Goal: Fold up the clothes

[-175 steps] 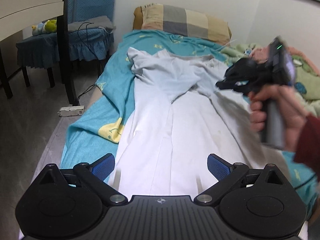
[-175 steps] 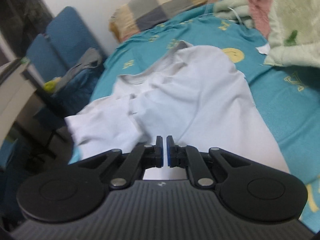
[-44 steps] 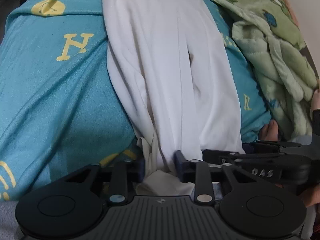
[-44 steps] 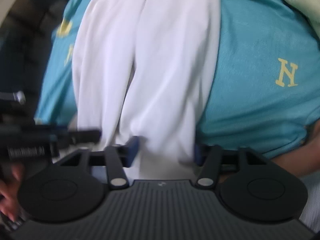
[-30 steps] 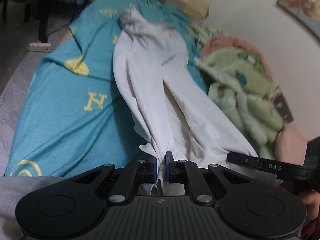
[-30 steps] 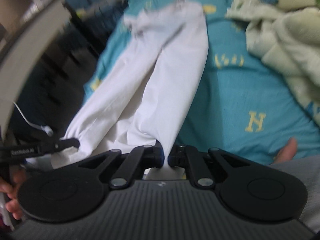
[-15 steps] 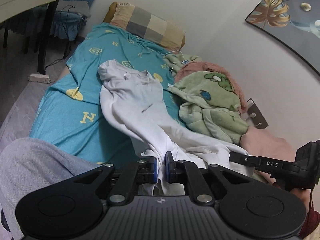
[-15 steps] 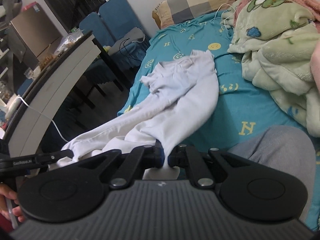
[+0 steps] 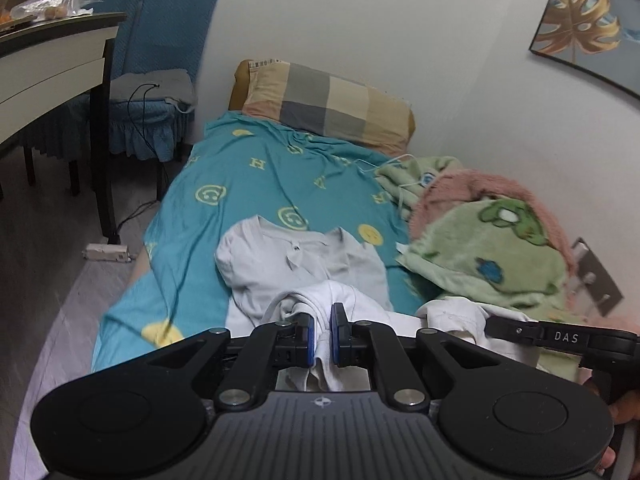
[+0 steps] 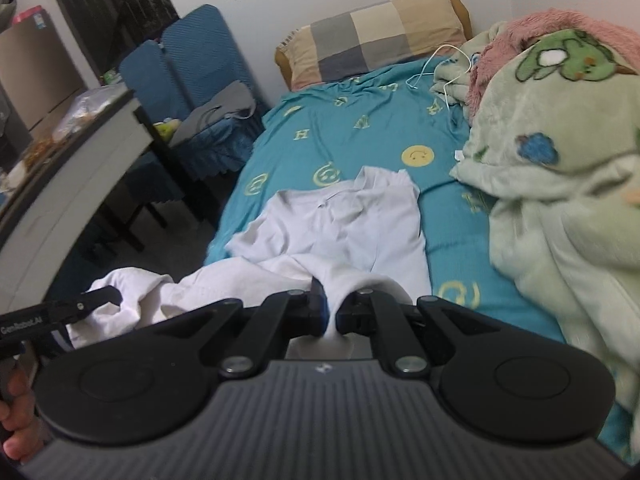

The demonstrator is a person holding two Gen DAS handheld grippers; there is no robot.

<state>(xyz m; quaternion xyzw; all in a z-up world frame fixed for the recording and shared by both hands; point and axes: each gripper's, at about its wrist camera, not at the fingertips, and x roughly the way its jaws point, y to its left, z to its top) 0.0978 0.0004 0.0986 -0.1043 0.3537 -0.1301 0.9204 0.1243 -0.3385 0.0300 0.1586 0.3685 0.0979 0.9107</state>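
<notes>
A white long-sleeved shirt (image 9: 304,264) lies on the teal bed sheet (image 9: 248,172), collar end towards the pillow. Its lower hem is lifted and doubled back over the body. My left gripper (image 9: 321,334) is shut on one bunched corner of that hem. In the right wrist view the same shirt (image 10: 340,220) spreads ahead, and my right gripper (image 10: 329,314) is shut on the other hem corner. Each gripper shows at the edge of the other's view, held by a hand.
A checked pillow (image 9: 324,104) sits at the head of the bed. A green and pink blanket (image 9: 488,240) is heaped along the wall side. To the left stand a table (image 9: 48,64), blue chairs (image 9: 160,60) and a power strip (image 9: 106,252) on the floor.
Both grippers have risen and travelled towards the pillow with the hem, doubling the shirt's lower half over its upper half. The person's grey-clad legs have left both views.
</notes>
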